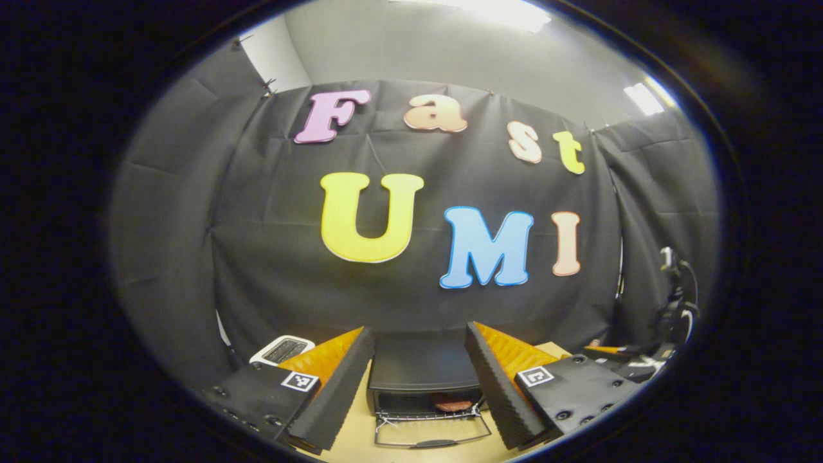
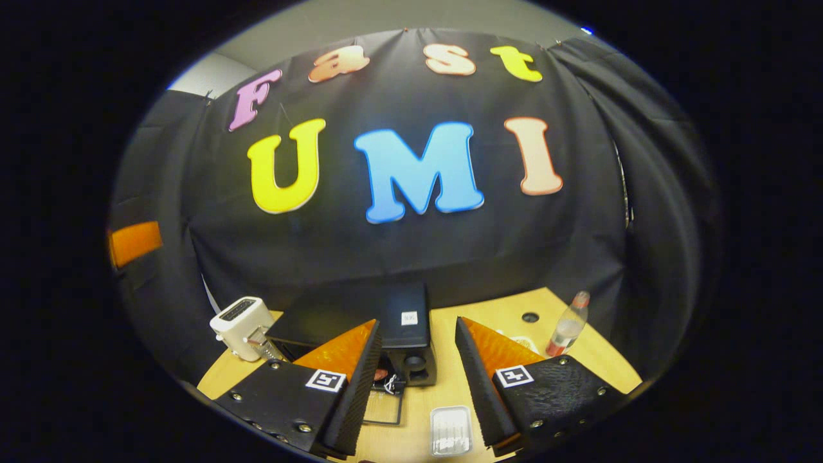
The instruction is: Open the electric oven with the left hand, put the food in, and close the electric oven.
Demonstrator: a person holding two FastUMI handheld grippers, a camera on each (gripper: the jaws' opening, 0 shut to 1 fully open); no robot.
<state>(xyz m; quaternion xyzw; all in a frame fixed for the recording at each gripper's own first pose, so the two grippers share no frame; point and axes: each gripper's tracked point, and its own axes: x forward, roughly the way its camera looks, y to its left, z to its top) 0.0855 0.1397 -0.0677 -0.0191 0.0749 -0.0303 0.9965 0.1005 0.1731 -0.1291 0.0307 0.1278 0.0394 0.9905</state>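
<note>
Black cloth walled the booth and a pale wooden counter [image 1: 360,431] ran beneath both tools as this moment played out. Left gripper [image 1: 419,386] hung with its jaws spread wide and pinching nothing, and right between them sat the electric oven [image 1: 424,376], its door [image 1: 432,432] dropped flat toward the camera, handle at the near edge. On the wire rack inside lay the food [image 1: 452,406], a small reddish-brown piece, just behind the open mouth. So the oven stood dead ahead of the left jaws, below them and a little apart. That door looked like stiff metal and glass on a hinge, light enough to swing, probably a bit slick; I'd have taken it by the handle bar at the front lip and lifted. Over to the right gripper [image 2: 416,386]: jaws likewise apart, empty, with the oven [image 2: 386,350] seen side-on between them and slightly to their left. A white toaster [image 2: 241,325] stood off left, a clear plastic bottle [image 2: 566,331] off right, and an empty-looking clear tray [image 2: 450,429] lay on the counter near the right jaws.
</note>
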